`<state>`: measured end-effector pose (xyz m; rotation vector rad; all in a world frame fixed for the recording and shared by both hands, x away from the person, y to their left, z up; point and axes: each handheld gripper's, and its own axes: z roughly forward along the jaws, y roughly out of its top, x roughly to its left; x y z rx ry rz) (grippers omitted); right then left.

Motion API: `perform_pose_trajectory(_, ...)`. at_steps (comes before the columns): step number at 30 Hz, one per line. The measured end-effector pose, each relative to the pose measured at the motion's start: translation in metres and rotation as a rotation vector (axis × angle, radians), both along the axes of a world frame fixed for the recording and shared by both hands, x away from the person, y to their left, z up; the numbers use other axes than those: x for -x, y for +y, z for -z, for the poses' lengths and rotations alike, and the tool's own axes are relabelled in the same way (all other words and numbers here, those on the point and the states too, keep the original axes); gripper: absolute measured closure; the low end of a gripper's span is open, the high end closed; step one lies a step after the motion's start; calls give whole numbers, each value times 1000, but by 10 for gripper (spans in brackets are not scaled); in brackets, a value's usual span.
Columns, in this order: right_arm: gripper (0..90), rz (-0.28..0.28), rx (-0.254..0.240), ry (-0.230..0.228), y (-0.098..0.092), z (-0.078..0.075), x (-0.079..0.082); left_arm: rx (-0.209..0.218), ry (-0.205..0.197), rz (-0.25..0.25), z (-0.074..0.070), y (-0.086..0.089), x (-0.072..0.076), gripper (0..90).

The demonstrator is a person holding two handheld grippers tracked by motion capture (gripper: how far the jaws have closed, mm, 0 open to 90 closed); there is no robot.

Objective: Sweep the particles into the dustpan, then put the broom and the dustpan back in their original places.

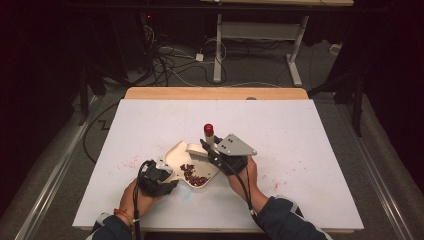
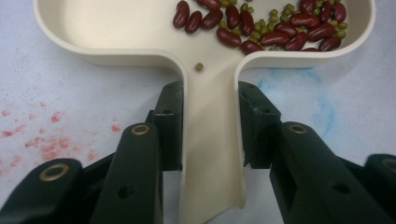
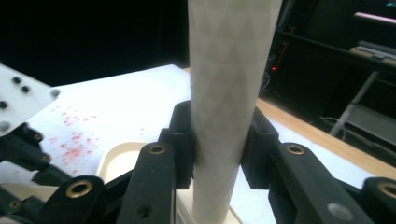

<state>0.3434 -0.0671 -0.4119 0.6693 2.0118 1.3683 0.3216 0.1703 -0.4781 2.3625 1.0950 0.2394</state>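
Dustpan: cream plastic, shallow, with a narrow channel handle; lies flat on the white table near its front edge, between the two hands. Contents: a heap of dark red beans mixed with small green beans, gathered at the end of the pan nearest the handle; one green bean lies apart at the mouth of the handle.

Left gripper: jaws closed on the dustpan's handle, one pad against each side wall.

Brush: pale handle with a red cap at its top, bristle head resting in the pan.

Right gripper: jaws clamped on the brush handle, which stands upright between the pads.

Table surface: red speckled stains to the left of the pan, a faint blue smudge by the handle.

Writing or labels: none legible.
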Motion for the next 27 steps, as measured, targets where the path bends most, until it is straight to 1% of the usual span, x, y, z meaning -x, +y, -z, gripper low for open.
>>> perform_pose_trajectory(1, 703, -10, -4, 1, 2, 1, 1, 2, 1, -4, 0, 0, 0, 633)
perform_pose_trajectory(3, 703, -17, 7, -4, 6, 2, 5, 1, -1, -8, 0, -1, 0, 632)
perform_pose_trajectory(6, 703, -34, -2, 12, 9, 2, 10, 0, -4, -8, 0, -1, 1, 633)
perform_pose_trajectory(9, 703, -54, -3, 16, 13, 2, 15, -3, -2, -1, 0, 0, 0, 633)
perform_pose_trajectory(10, 703, -61, -4, 20, 14, 2, 17, 4, -5, -7, 0, -1, 0, 632)
perform_pose_trajectory(11, 703, -69, 3, 22, 15, 2, 19, 3, -5, -5, 0, -1, 0, 632)
perform_pose_trajectory(13, 703, -78, 10, 21, 17, 2, 23, 4, -6, -7, 0, -1, 0, 632)
perform_pose_trajectory(15, 703, -76, 10, 15, 18, 1, 24, 6, -6, -8, 0, -1, 0, 633)
perform_pose_trajectory(17, 703, -72, 3, 18, 15, -1, 23, -2, -7, 1, 0, 0, 0, 632)
perform_pose_trajectory(21, 703, -58, -22, 26, 8, -7, 22, 14, -1, -8, 0, 2, -1, 632)
perform_pose_trajectory(22, 703, -52, -30, 23, 6, -8, 21, 20, 0, -15, 1, 3, -1, 633)
perform_pose_trajectory(24, 703, -51, -35, 10, 2, -12, 22, 19, 2, -12, 1, 3, -3, 632)
perform_pose_trajectory(27, 703, -46, -33, 4, -6, -16, 22, 19, -1, -18, 1, 5, -3, 632)
